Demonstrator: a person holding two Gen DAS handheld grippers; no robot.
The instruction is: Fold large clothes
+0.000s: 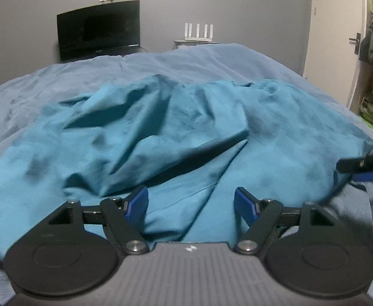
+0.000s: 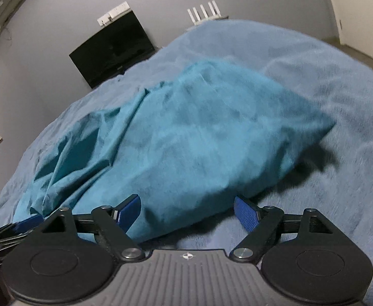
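Fingers on our left gripper (image 1: 191,204) and right gripper (image 2: 187,210) spread wide, grasping nothing; teal garment (image 1: 160,137) lies crumpled on blue bedspread (image 1: 46,86), near edge between both jaws; we judge folding barely begun; next we pinch two near corners

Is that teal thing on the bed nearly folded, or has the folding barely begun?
Barely begun. The teal garment lies rumpled on the blue bedspread, with no neat fold visible. Both the left tool and the right tool are open at its near edge, gripping nothing. All the folding remains.
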